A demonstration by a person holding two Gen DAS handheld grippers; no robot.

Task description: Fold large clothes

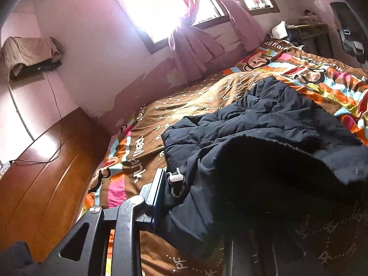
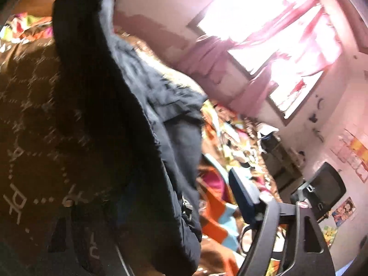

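Left tool point(image 1: 184, 197) grips the dark jacket point(image 1: 264, 126) hem near the bed point(image 1: 142, 151) edge; right tool point(image 2: 207, 197) state unclear (blurred); bedspread beyond lies bare

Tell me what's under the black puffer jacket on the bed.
The black puffer jacket lies on a brown bedspread with colourful striped, cartoon-printed parts. What the bedspread looks like directly beneath the jacket is covered.
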